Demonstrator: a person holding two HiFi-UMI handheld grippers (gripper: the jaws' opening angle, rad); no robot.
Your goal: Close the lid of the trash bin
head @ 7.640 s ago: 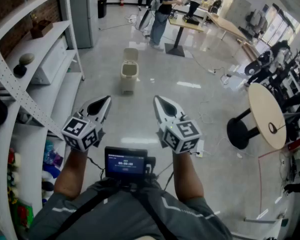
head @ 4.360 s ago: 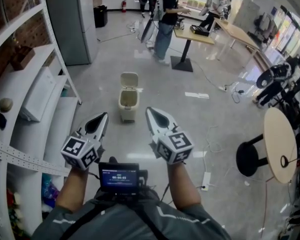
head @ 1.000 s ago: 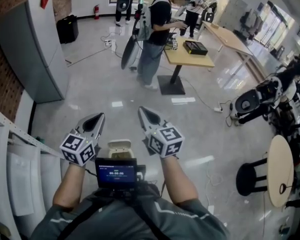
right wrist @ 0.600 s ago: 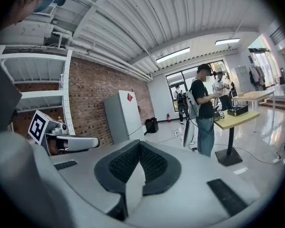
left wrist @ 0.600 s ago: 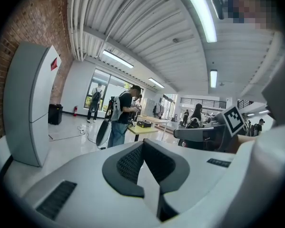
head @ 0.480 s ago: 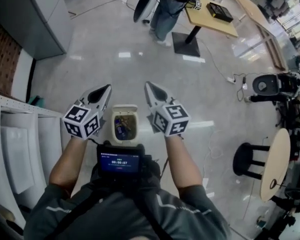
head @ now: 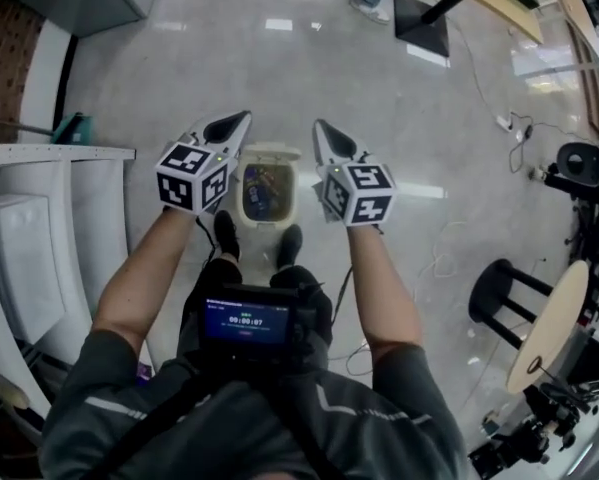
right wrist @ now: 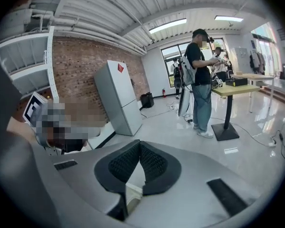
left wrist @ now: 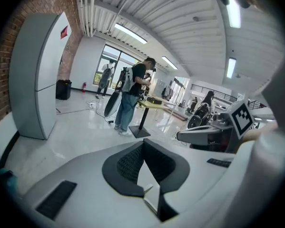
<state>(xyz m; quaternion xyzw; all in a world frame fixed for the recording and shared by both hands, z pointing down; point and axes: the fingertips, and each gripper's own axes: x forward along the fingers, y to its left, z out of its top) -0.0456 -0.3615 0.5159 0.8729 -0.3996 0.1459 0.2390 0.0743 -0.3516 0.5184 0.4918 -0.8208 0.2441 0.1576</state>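
A small cream trash bin stands on the floor just in front of my shoes, open, with coloured rubbish inside. Its lid is tipped up at the far side. My left gripper hovers above the bin's left edge and my right gripper above its right edge, the bin showing between them. Both are shut with nothing held. In the left gripper view the left gripper has its jaws meeting at the tip, and so does the right gripper in the right gripper view. Neither gripper view shows the bin.
White shelving runs along the left. A black stool and a round table stand at the right, with cables on the floor. Farther off are a grey cabinet, a person and a desk.
I have walked up to the bin and the view has tipped down: the bin went from far ahead to right below, between the grippers. Both grippers stayed shut.
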